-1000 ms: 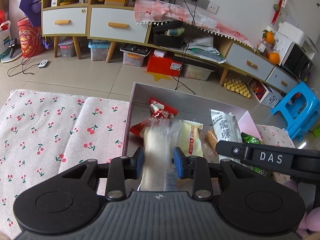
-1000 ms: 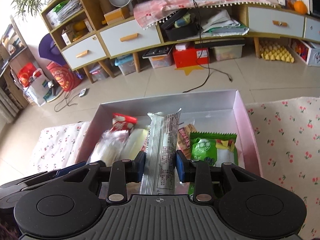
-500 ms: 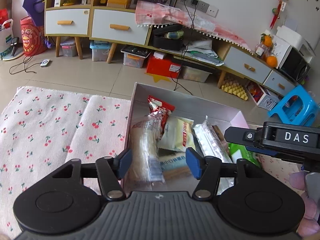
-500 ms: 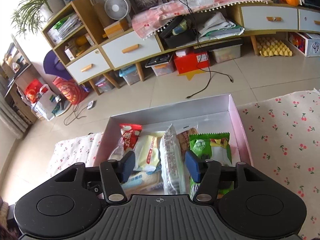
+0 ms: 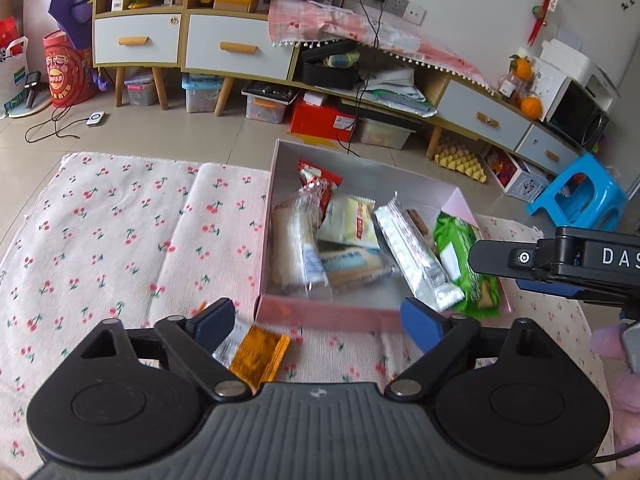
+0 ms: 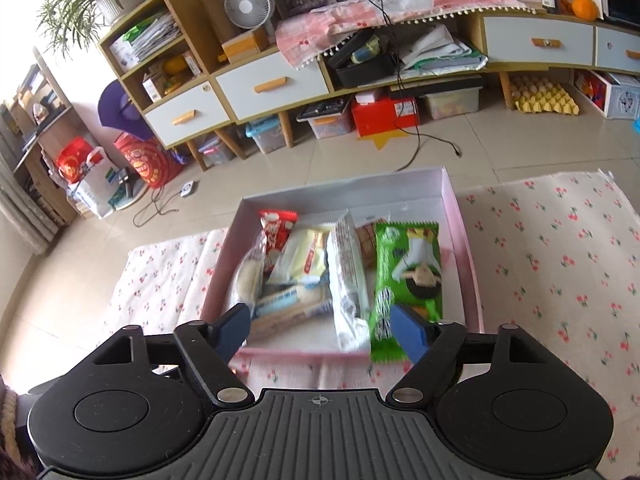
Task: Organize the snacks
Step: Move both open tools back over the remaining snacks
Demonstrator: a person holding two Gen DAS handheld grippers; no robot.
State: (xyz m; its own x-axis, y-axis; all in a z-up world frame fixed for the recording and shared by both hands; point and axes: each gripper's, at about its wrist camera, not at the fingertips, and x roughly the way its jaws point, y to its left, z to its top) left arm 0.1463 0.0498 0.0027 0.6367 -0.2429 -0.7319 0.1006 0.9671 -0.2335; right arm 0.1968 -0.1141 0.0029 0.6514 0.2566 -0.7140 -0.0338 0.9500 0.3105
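On the cherry-print cloth (image 5: 120,232) sits a shallow pink-sided cardboard box (image 6: 464,248) holding wrapped snacks: a green packet (image 6: 408,276), a long silver-white packet (image 6: 348,280), a pale yellow packet (image 6: 306,256), a red-and-white packet (image 6: 276,230) (print too blurred to read). Legible writing: white letters "DAS" on the right gripper's black body in the left wrist view. Left gripper (image 5: 316,320): jaws opening, spread wide, nothing pinched; an orange foil packet (image 5: 258,354) lies on the cloth outside the box, beside its left finger. Right gripper (image 6: 320,328): jaws opening, wide, gripping nothing, above the box's near edge.
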